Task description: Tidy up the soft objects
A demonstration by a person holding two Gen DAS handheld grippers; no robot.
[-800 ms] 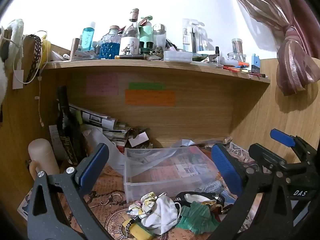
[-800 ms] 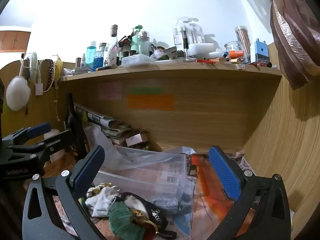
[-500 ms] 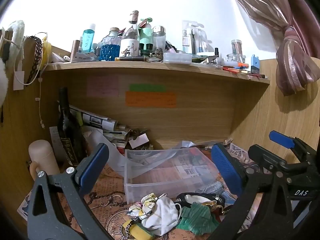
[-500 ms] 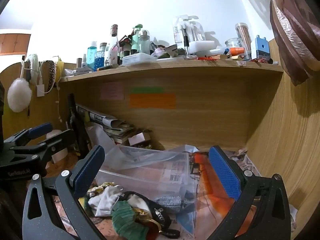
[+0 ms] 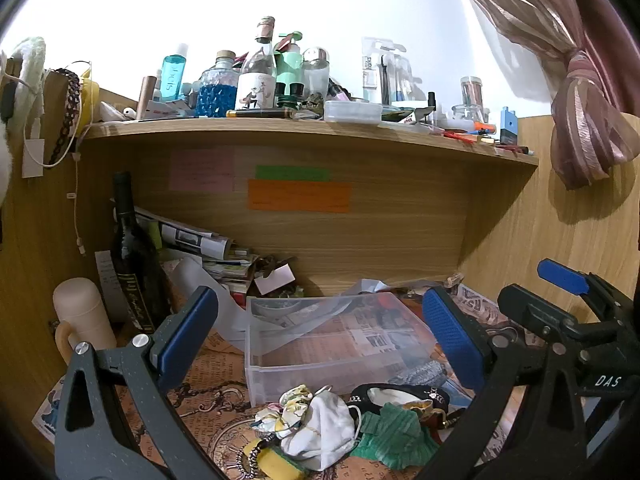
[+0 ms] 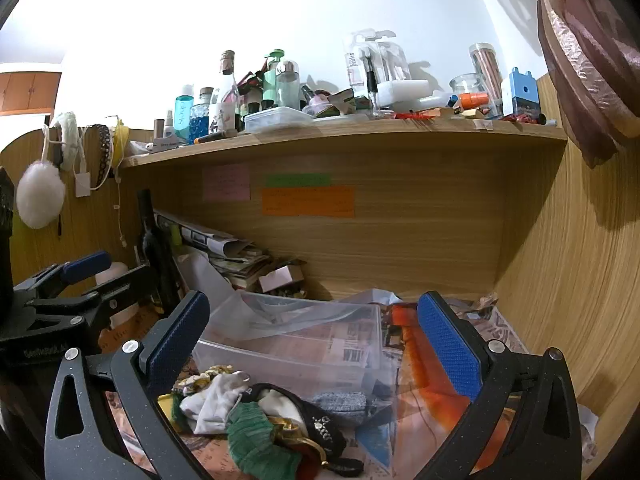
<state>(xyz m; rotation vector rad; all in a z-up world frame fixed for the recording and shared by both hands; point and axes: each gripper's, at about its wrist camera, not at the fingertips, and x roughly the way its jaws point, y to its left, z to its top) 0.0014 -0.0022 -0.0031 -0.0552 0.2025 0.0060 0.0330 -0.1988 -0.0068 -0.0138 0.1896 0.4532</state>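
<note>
Soft fabric pile (image 5: pixel 336 424) (white cloth, green knit, black pouch) lies on the patterned tabletop (image 5: pixel 208 396) just before the clear plastic bin (image 5: pixel 320 340). I read my left gripper (image 5: pixel 320 340) spread wide, holding nothing; right gripper (image 6: pixel 312 344) likewise. Dark wine bottle (image 5: pixel 132 264) and stacked papers (image 5: pixel 208 252) crowd behind-left.

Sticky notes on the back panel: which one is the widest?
The orange note, the lowest of the three. It spans wider than the green strip directly above it and the pink note to their left.
</note>
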